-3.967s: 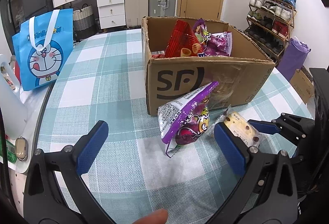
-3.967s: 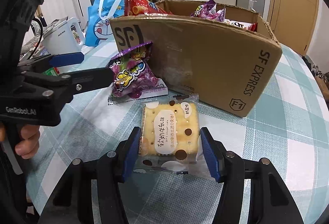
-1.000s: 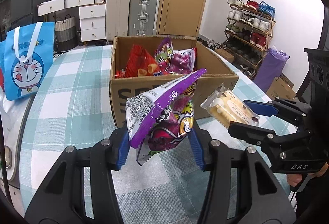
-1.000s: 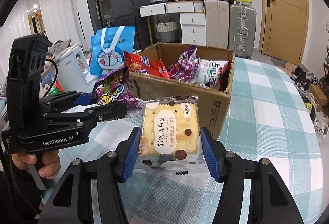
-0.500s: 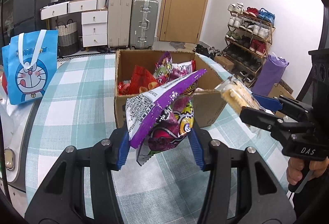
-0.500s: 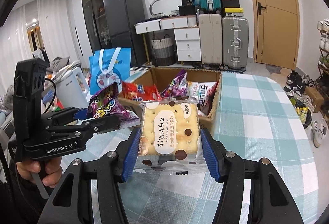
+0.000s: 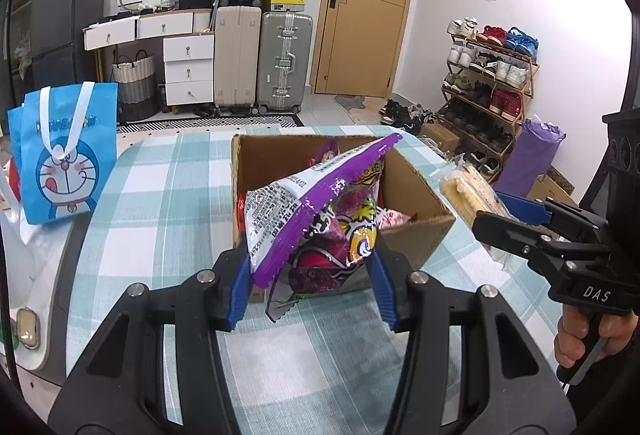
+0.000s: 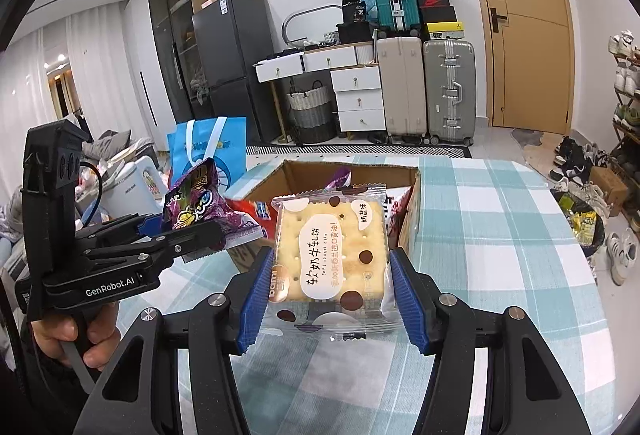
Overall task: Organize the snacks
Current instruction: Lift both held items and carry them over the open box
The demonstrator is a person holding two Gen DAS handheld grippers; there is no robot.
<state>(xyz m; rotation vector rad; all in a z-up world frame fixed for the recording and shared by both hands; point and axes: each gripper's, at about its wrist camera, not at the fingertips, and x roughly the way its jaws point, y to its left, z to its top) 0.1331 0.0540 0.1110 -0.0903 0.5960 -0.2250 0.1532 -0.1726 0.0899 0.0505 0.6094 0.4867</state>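
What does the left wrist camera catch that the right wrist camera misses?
Only the left wrist view shows the blue cartoon bag's printed face and the purple bundle by the shoe rack. Only the right wrist view shows the cracker packet's printed front and the dark fridge. Both show the cardboard box, the purple snack bag and the checked tablecloth.

Four seconds ago your left gripper stood open with the purple snack bag leaning on the tablecloth; now you have it clamped and lifted off the cloth. You've raised the cracker packet too: it lay on the cloth, and now hangs in your right gripper. Both have climbed until the cardboard box, once towering at 12 o'clock, sits below them with its inside showing.
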